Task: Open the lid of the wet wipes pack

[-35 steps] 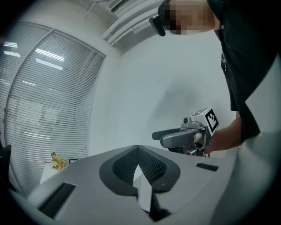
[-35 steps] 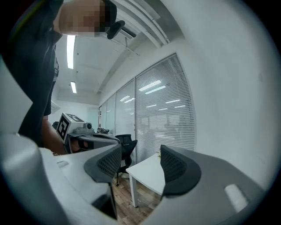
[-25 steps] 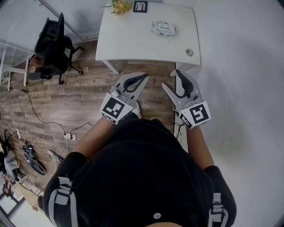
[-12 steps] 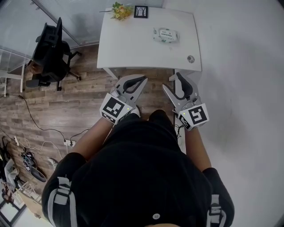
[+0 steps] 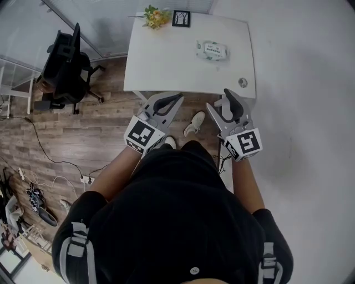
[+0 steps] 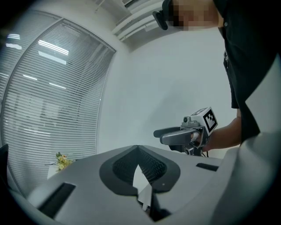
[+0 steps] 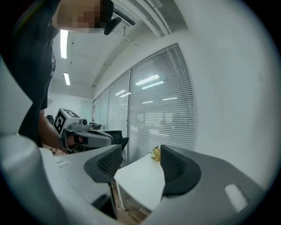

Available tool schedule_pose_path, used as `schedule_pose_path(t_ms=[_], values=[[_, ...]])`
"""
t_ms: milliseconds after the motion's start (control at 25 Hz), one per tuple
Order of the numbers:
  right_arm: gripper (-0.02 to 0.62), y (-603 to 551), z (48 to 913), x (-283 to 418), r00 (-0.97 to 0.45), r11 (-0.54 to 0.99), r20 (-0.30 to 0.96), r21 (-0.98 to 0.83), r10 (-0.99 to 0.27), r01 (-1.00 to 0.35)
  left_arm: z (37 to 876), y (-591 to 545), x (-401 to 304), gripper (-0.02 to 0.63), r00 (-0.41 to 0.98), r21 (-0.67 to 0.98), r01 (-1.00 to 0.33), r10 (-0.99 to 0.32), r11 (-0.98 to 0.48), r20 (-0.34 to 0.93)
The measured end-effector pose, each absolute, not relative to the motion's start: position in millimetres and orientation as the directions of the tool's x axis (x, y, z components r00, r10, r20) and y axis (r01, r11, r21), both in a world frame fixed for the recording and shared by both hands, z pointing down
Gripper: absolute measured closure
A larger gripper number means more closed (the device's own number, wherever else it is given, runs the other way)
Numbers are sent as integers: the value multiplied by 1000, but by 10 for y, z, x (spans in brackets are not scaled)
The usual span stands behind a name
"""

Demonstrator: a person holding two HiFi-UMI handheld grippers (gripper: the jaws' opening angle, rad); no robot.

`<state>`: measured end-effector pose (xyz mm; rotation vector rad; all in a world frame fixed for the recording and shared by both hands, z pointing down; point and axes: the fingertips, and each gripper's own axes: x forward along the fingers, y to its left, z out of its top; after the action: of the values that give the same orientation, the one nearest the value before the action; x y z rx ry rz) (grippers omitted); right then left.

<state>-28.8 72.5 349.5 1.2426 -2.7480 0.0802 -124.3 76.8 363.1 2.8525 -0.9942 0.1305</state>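
White wet wipes pack (image 5: 212,50) far ahead of jaws, crosswise | right gripper (image 5: 217,99) nearer, jaws wide | left gripper (image 5: 178,98) jaws together

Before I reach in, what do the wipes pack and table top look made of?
Wet wipes pack: likely soft plastic film, pale with green print, rounded outline.
Table top: smooth matt white, probably laminate or painted board; no grain shows.

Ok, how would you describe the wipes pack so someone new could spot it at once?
Find the white table ahead. The wipes pack lies on its right half, apart from the flowers and frame at the far edge. It is the only flat, green-and-white packet there.
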Motion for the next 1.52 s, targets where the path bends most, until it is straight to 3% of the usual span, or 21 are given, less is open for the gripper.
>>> schedule_pose_path(t_ms=[1520], values=[[319, -1888, 4185, 964, -728, 721, 222, -124, -649, -681, 4125, -1718, -148, 604, 678, 97, -729, -695, -678, 239]])
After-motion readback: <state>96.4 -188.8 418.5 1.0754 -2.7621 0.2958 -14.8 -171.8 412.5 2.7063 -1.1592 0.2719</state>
